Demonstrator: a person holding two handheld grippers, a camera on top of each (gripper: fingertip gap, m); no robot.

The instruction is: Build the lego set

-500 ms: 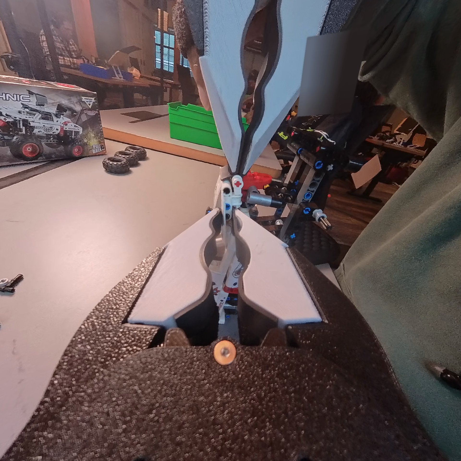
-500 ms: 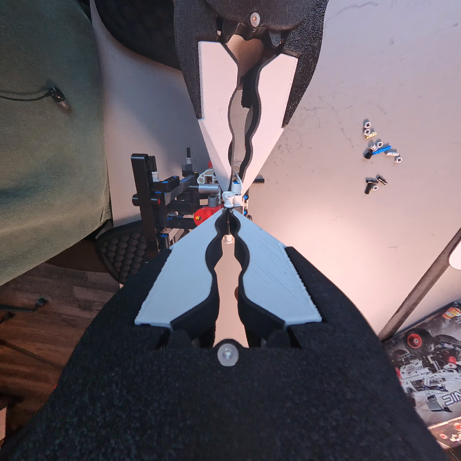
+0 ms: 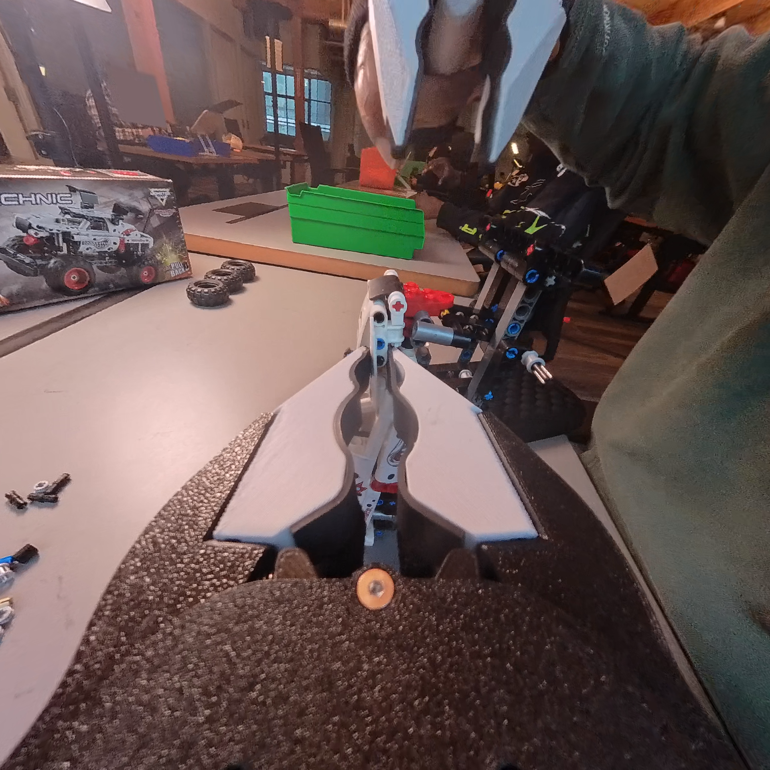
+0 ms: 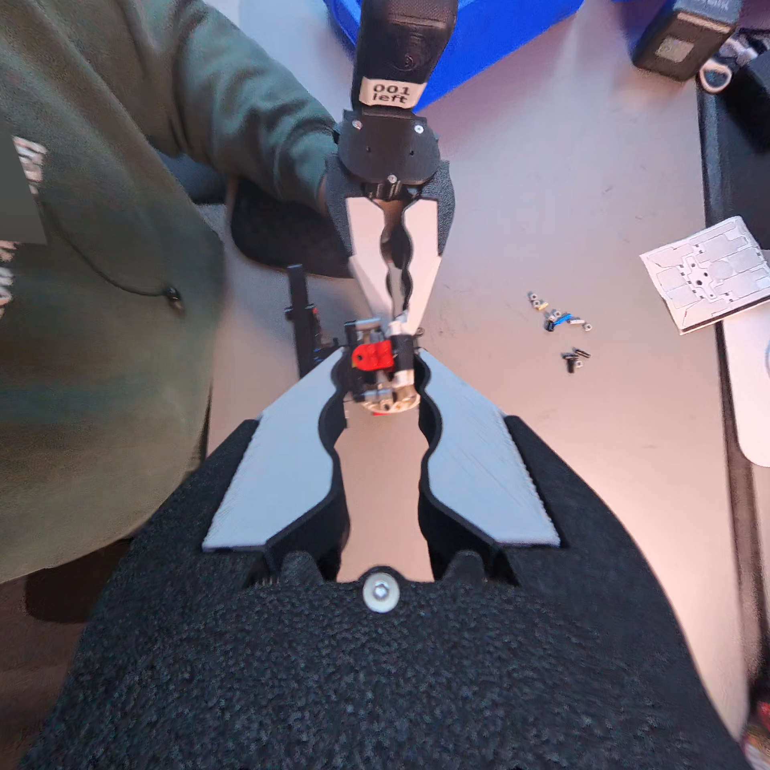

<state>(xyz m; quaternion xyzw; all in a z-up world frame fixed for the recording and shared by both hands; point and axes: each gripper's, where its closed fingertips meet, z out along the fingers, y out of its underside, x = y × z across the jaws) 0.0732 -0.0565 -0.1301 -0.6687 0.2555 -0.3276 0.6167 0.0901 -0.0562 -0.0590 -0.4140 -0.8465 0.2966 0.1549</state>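
Lego model: white, black and red part-built vehicle, held above the table edge
Left tool: clenched on the model's white panel
Right tool: fingers spread apart, the model's red block between its tips; gripping nothing
Writing: set box bears a printed brand and truck picture; left tool carries a white label
Table: three black tyres, loose pins, sticker sheet, green bin

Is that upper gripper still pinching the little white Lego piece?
Apart. In the left wrist view the right gripper hangs open, well above the white piece.
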